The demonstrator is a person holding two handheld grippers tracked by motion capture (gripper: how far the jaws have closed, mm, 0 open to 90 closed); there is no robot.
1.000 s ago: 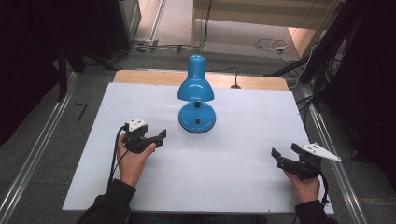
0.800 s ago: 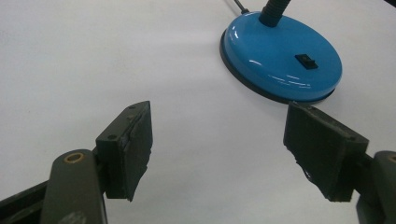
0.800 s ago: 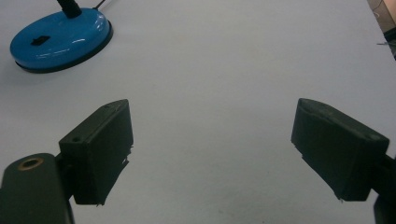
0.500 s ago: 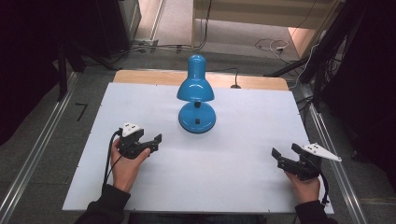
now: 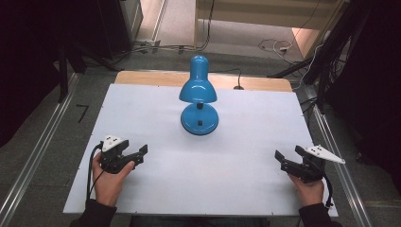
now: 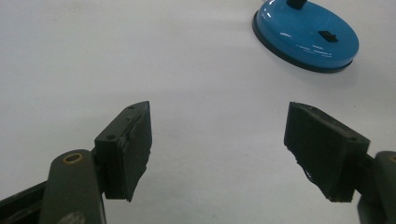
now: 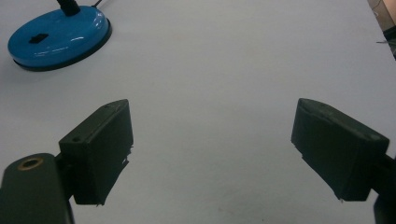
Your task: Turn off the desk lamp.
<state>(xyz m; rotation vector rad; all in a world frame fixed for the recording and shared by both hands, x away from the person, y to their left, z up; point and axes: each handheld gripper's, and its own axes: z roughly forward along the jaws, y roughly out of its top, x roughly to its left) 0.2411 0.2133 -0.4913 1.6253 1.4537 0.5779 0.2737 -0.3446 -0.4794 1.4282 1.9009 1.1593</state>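
Note:
A blue desk lamp [image 5: 198, 90] stands upright at the middle back of the white table top [image 5: 222, 165], its shade over its round base [image 5: 199, 120]. My left gripper [image 5: 140, 156] is held low at the near left, open, with nothing between its jaws. My right gripper [image 5: 287, 159] is at the near right, open and empty too. In the left gripper view the left gripper [image 6: 217, 149] has the lamp base [image 6: 306, 35] far off at upper right. In the right gripper view the right gripper [image 7: 212, 149] has the lamp base [image 7: 58, 35] at upper left.
A wooden strip [image 5: 142, 78] runs along the table's far edge, and the lamp's cord [image 5: 239, 82] goes over it. Metal rails [image 5: 33, 156] flank the table on the floor. Dark stands and cables [image 5: 274, 45] lie beyond.
My left gripper has moved left and back toward the near edge, away from the lamp, with its jaws still wide. The right gripper and the lamp have stayed put.

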